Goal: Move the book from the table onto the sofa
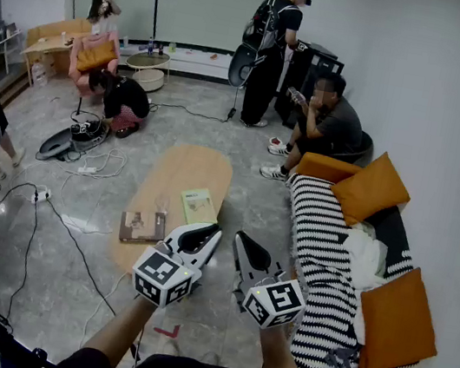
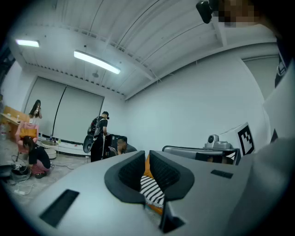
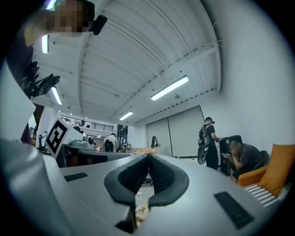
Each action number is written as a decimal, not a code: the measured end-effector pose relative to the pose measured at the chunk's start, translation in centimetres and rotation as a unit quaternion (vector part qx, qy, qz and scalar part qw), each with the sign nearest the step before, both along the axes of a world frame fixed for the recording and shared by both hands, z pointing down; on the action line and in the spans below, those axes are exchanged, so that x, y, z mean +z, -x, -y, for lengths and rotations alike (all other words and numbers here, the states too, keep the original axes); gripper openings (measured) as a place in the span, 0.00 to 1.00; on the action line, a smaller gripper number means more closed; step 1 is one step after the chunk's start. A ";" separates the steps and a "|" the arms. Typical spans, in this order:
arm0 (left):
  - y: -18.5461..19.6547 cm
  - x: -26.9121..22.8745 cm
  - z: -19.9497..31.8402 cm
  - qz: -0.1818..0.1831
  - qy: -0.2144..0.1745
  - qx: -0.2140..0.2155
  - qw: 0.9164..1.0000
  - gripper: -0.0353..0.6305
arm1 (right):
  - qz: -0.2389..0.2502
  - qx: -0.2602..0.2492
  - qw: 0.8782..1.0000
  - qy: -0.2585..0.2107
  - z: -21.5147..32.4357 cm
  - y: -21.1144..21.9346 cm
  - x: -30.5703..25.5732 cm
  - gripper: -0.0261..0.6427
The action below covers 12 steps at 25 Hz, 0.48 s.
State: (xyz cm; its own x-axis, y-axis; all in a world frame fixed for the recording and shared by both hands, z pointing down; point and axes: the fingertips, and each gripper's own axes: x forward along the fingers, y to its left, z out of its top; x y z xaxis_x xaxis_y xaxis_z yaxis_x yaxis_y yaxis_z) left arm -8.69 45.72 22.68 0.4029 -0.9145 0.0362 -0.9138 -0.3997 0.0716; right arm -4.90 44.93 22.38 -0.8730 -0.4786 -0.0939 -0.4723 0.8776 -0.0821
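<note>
1. Grey polished floor is spreading out around a long oval table [image 1: 181,170], and the striped sofa [image 1: 319,238] is lying to the table's right, well apart from it across a strip of bare floor.
2. At the table's near end a person is holding the left gripper [image 1: 208,235] and the right gripper [image 1: 242,244] side by side and level, just short of the tabletop. I am reading this as a ready stance, since neither tool is over a book yet.
3. The left gripper's jaws are standing a narrow slit apart with nothing between them. The right gripper's jaws are resting tip to tip, also empty.
4. Two books are lying flat on the table's near half: a pale green book [image 1: 199,205] toward the middle and a brown book [image 1: 142,226] by the near-left rim. Which one the task means, I cannot tell.
5. The green book's long axis is running roughly along the table's length, pointing away from the person. The brown book's seems to be lying more crosswise.
6. Both are lying flat, so the jaws will probably need an edge. The brown book, being by the rim, is looking easier to pinch.
</note>
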 end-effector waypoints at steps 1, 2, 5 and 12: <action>-0.1 0.1 0.2 0.000 0.000 0.000 1.000 0.12 | -0.001 0.001 1.000 0.000 0.2 -0.1 0.1 0.08; -0.1 0.2 0.4 0.000 0.000 -0.001 1.000 0.12 | -0.001 0.002 1.000 -0.001 0.4 -0.2 0.2 0.08; -0.2 0.5 0.6 -0.002 0.003 -0.001 1.000 0.12 | 0.001 0.005 1.000 0.002 0.8 -0.5 0.4 0.08; -0.9 0.9 1.0 -0.004 0.009 0.000 1.000 0.12 | 0.002 0.010 1.000 0.008 1.3 -1.5 1.0 0.08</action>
